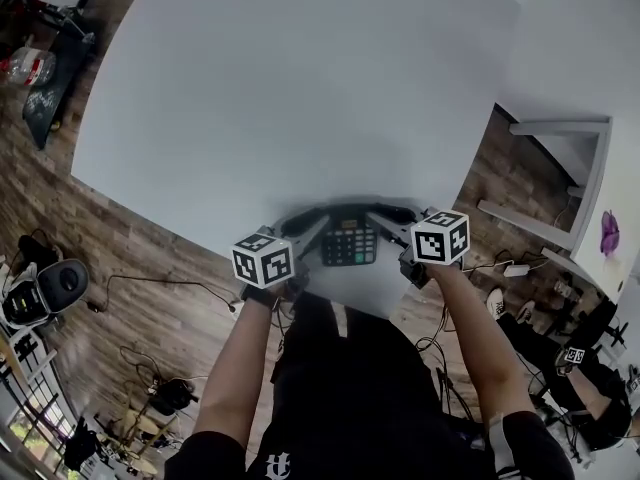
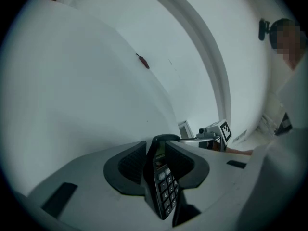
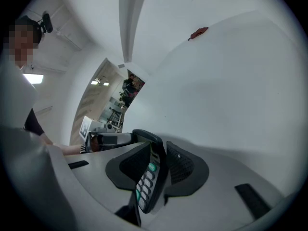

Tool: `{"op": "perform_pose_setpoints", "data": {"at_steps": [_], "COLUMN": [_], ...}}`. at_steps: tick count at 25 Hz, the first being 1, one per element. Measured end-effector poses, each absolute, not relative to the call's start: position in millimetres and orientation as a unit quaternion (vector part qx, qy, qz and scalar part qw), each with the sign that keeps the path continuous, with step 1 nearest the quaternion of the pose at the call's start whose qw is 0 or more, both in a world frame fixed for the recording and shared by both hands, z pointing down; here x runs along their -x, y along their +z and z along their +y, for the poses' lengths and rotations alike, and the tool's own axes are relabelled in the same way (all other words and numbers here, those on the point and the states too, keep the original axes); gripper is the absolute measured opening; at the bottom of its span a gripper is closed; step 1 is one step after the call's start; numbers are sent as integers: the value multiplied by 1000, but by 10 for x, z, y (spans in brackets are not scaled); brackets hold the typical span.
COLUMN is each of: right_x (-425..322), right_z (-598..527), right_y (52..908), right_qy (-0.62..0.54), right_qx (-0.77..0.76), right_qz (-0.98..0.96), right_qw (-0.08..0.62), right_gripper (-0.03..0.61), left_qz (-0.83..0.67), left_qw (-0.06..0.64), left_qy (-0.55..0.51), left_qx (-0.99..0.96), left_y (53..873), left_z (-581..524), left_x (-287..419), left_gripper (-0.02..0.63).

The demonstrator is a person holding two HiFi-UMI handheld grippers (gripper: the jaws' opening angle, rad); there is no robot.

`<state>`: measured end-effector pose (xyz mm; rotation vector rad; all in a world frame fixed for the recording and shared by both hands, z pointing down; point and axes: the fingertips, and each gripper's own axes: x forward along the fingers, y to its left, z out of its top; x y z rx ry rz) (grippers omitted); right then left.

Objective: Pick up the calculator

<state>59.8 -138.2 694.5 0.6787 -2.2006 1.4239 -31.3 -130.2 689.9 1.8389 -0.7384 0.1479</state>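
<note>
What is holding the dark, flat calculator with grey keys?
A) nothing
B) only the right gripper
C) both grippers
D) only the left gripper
C: the left gripper and the right gripper each have their jaws shut on one edge of the calculator.

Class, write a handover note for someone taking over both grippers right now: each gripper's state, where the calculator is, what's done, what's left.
Left gripper: shut on one side edge of the calculator.
Right gripper: shut on the opposite edge.
Calculator: keys up, over the white table near its front edge.
Done: gripped by both.
Left: lift it clear; the views don't show whether it is off the table.
</note>
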Motion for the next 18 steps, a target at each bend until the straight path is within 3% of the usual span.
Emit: {"op": "perform_pose_setpoints", "data": {"at_steps": [6, 18], "right_x": [-564, -519], "right_z": [-1382, -1456], "right_y": [6948, 6778], "right_qy": [498, 508], "right_qx": [-225, -216], "right_qz": [-809, -809], "right_qw": [216, 202], "right_gripper": [94, 84], "left_qz": [-286, -296], "left_qw": [523, 539], "left_qy": [106, 68], "left_qx": [-796, -786], "left_y": [6922, 6766], "left_z": [-1327, -1396], "left_x": [284, 354], "left_gripper": [94, 78]}}
